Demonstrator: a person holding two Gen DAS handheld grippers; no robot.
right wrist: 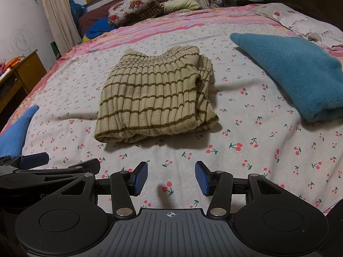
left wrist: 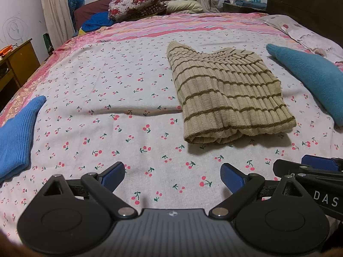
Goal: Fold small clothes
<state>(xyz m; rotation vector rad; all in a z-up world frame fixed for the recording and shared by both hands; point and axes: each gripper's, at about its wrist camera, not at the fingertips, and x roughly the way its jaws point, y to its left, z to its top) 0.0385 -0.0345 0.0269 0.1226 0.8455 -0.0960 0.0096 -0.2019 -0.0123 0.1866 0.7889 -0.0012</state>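
Folded into a thick rectangle on the bed [left wrist: 128, 81], beige striped ribbed knit garment [left wrist: 227, 98] — lying flat on the cherry-print sheet, a little right of centre in the left wrist view, centred in the right wrist view, its rolled fold edge toward the near side. Left hand-held gripper [left wrist: 172, 176] hovering above the near part of the sheet, blue pads spread wide, nothing between them, well short of the garment. Right hand-held gripper [right wrist: 171, 178] likewise over bare sheet at the near side, pads apart at a moderate gap, gripping nothing. Both side by side, close together, each one's edge visible in the other's view. Far right, apart from the striped piece: a teal folded cloth [right wrist: 293, 68]. Near left edge of the bed: a bright blue knit piece [left wrist: 15, 137]. Beyond the sheet, a pink striped blanket [left wrist: 171, 24] — and further back a floral pillow [left wrist: 135, 2] beside a curtain [left wrist: 53, 8]. At far left, a wooden cabinet [left wrist: 19, 64].
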